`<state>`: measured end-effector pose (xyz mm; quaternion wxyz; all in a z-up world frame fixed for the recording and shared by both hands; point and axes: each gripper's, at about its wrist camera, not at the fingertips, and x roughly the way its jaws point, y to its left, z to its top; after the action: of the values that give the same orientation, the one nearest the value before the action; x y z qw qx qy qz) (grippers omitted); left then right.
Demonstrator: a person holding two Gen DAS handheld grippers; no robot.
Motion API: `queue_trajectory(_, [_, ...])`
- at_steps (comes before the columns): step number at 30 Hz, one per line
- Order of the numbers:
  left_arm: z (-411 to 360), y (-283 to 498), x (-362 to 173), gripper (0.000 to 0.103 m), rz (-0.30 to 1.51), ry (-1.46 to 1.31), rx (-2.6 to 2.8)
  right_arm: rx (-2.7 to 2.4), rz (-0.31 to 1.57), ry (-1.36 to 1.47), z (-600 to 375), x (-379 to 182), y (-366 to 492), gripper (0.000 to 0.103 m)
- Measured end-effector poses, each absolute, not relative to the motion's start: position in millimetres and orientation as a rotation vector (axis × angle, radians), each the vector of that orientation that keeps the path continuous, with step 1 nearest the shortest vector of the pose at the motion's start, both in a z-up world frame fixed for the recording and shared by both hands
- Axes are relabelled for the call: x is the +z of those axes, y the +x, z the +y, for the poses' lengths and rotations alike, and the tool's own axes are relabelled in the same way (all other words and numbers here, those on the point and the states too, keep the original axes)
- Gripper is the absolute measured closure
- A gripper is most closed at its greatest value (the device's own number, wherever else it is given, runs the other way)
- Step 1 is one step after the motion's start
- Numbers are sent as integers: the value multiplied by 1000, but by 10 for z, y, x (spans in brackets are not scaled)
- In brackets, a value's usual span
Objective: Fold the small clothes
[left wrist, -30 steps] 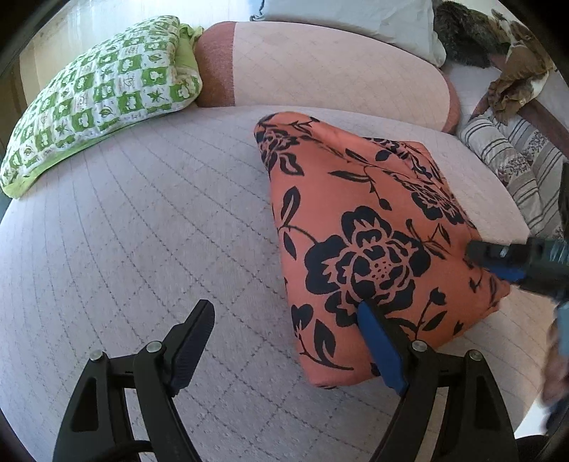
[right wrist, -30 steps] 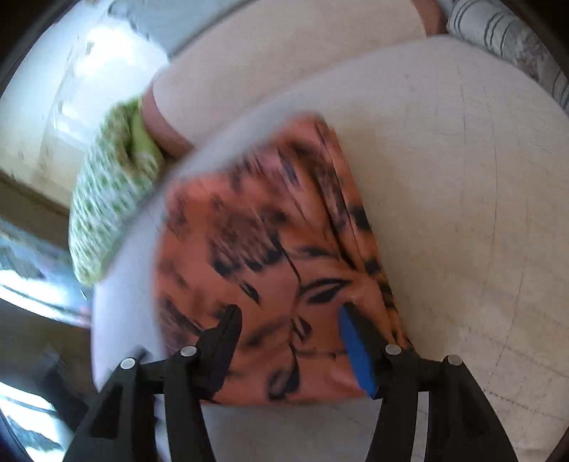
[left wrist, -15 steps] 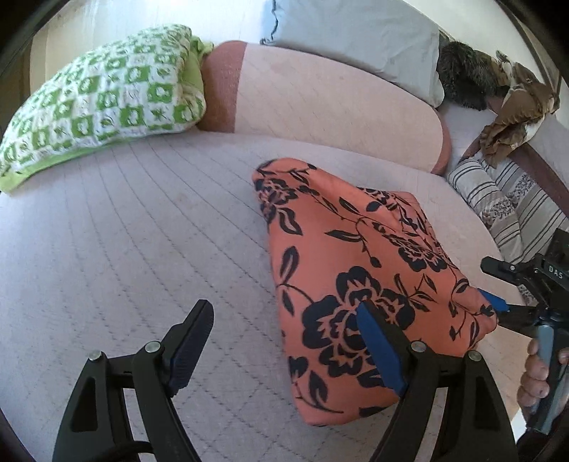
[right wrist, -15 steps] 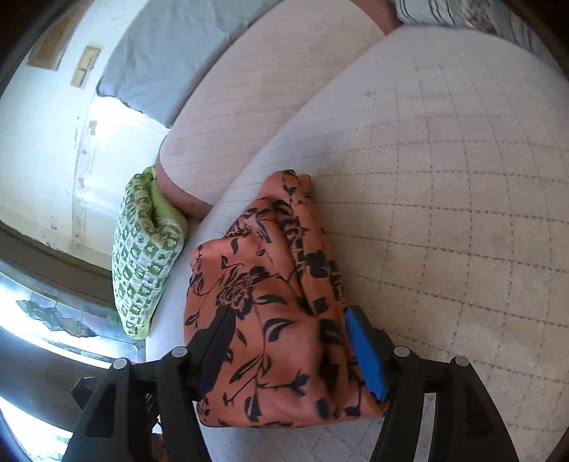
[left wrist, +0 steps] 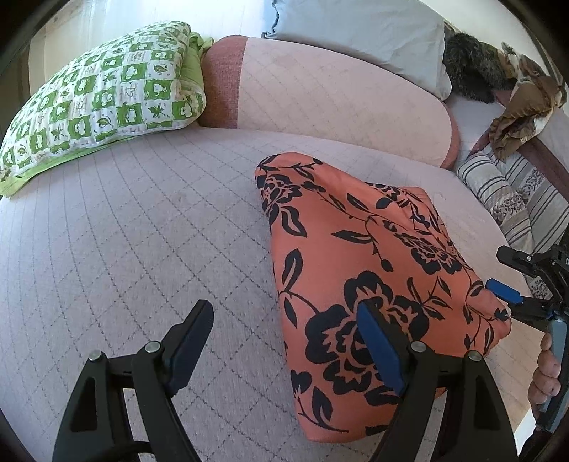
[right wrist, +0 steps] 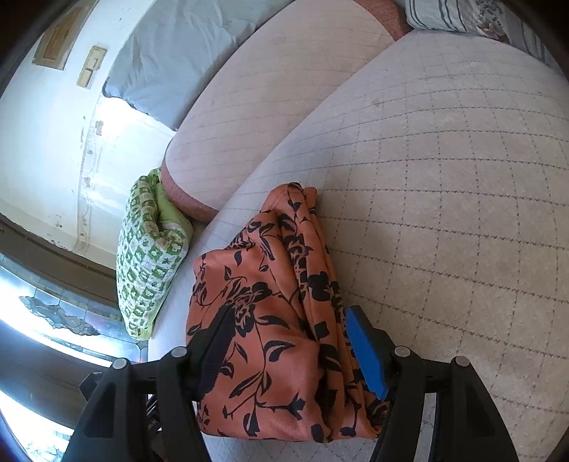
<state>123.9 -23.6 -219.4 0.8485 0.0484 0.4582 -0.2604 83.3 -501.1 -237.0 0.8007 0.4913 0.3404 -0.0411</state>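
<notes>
Orange floral-print garment (left wrist: 362, 263) lies bundled on quilted pale bed (left wrist: 142, 241). Left tongs (left wrist: 284, 341) and right tongs (right wrist: 288, 344) both gape, gripping nothing. Risk: pinching several layers together would drag the fold crooked.

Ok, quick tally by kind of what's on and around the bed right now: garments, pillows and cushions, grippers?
Orange floral garment, folded on the bed: 1
Brown crumpled cloth, far right: 1
Pillows and cushions: 4, namely green checked pillow, pink bolster, grey pillow, striped cushion
Grippers: 2, left gripper and right gripper, both open
Total: 8
</notes>
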Motion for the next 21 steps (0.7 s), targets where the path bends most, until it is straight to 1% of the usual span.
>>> queue_trajectory(21, [-267,1198,-2178,20,969,110,-572,-78,740,1054,-4949,-2393,867,35])
